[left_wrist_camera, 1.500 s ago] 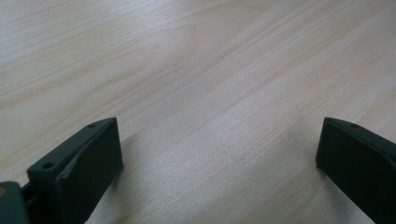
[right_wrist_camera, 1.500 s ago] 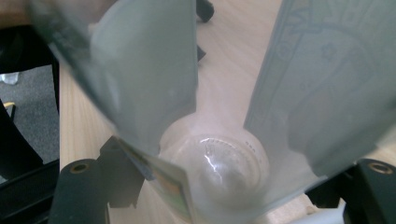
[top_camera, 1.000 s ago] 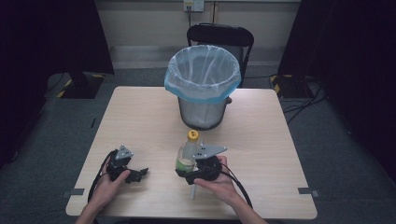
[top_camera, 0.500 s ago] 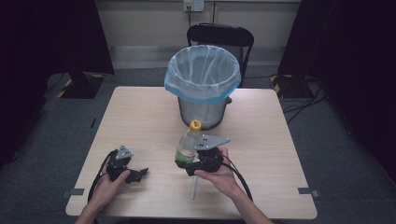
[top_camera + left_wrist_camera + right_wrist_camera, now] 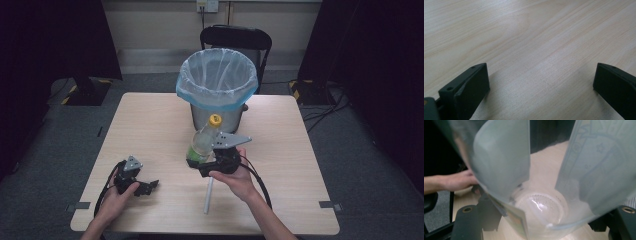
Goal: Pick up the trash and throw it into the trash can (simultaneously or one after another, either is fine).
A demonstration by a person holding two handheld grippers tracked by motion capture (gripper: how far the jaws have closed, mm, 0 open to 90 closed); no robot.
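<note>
A person sits at a pale wooden table (image 5: 150, 125), a two-jaw gripper in each hand. The right gripper (image 5: 197, 162), near the middle of the table, has its jaws closed on the lower body of a clear plastic bottle (image 5: 204, 142) with a yellow cap (image 5: 215, 119). The bottle is lifted off the tabletop and leans with its cap pointing away from the person, toward a metal bin (image 5: 218, 87) lined with a light blue bag, which stands at the far side of the table just beyond the bottle. In the right gripper view the bottle (image 5: 541, 195) sits between the two black jaws, its see-through wall and printed label very close to the camera (the bottle is wide, so the jaws stand fairly far apart around it). A thin white stick (image 5: 208, 194) lies flat on the table just beside the right hand (image 5: 235, 180). The left gripper (image 5: 142, 187) rests low on the near left part of the table, well apart from the bottle, with the left hand (image 5: 117, 197) around it. In the left gripper view its jaws stand wide apart over bare wood, holding nothing. A black chair (image 5: 235, 37) stands behind the bin.
</note>
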